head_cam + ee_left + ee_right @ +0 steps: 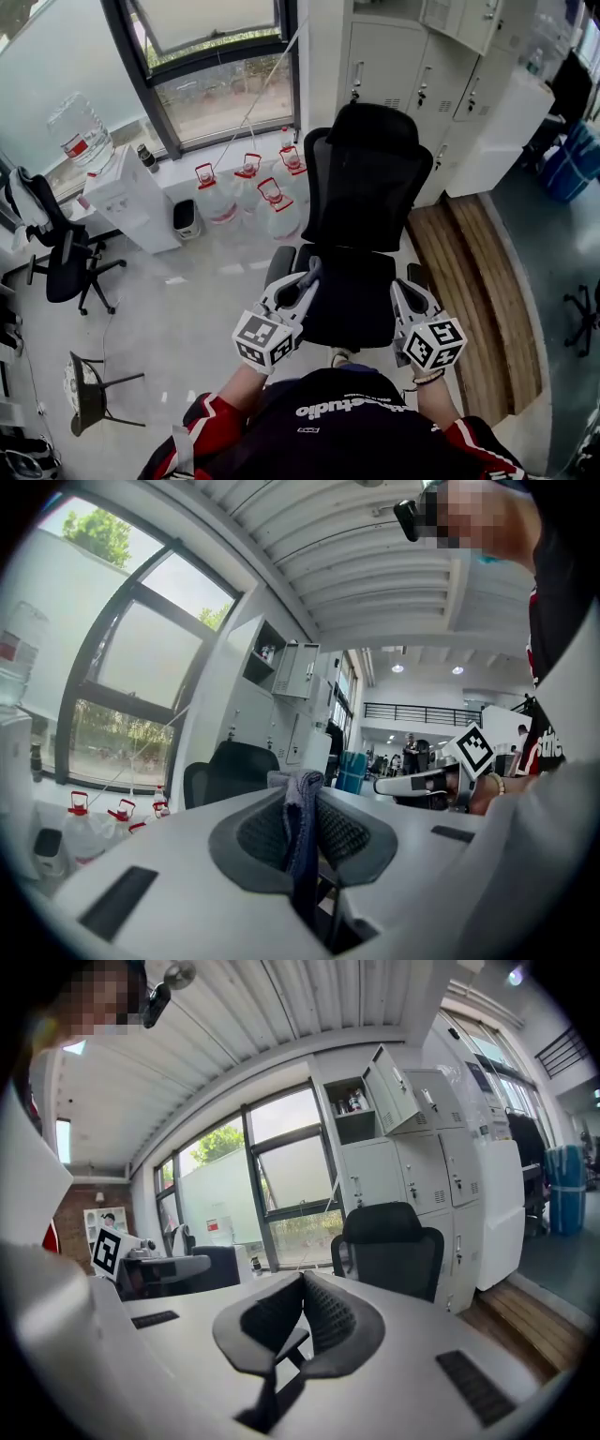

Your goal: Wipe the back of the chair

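The black mesh office chair [361, 183] stands in front of me with its back facing me, and its seat [347, 305] lies just past both grippers. My left gripper [307, 274] is shut on a blue-grey cloth [302, 813], which sticks up between the pads and hangs down the gap. It hovers over the seat's left edge, apart from the chair back [230, 771]. My right gripper [400, 291] is shut with nothing between its pads [323, 1312], near the seat's right edge. The chair back [389, 1246] shows ahead of it, some way off.
Several water jugs [248, 192] and a white water dispenser [131, 197] stand under the window to the left. Another black chair [56, 248] and a small stool [89, 389] sit at far left. White lockers [412, 66] stand behind the chair, with a raised wooden platform [478, 281] on the right.
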Tool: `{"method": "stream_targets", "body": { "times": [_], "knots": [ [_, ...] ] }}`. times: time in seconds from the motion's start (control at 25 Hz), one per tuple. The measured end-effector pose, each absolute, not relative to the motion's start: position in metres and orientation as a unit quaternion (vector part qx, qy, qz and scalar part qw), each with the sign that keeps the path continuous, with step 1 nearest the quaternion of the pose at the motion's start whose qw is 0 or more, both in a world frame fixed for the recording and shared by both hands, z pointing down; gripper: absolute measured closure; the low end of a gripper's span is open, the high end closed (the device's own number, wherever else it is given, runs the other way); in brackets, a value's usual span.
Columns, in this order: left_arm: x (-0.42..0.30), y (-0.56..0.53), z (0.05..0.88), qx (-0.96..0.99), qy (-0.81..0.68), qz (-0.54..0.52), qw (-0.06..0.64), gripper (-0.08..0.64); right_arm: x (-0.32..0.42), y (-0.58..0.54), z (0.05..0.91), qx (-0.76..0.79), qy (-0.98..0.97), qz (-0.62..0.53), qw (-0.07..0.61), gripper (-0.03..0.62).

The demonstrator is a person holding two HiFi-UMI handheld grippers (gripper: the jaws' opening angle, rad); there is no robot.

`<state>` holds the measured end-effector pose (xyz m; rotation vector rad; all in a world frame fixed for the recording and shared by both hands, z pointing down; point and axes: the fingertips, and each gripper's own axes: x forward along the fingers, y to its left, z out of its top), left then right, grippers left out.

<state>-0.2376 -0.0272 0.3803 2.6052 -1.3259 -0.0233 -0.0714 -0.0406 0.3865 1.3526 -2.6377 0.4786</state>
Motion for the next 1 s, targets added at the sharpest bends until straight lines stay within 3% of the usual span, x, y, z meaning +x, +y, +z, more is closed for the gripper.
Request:
{"method": "stream_targets", "body": {
  "times": [0.56,1.0],
  "knots": [
    [-0.193,0.116,0.350,0.892,-0.437,-0.038,0.104,0.494,-0.045,0.102,0.358,0.443,-0.885,0.135,0.057,0.577],
    [-0.095,0.265,0.364,0.884,-0.453,-0.022,0.112,0.494,0.075,0.260,0.391,0.456,-0.874,0.160,0.047,0.577]
  ]
}}
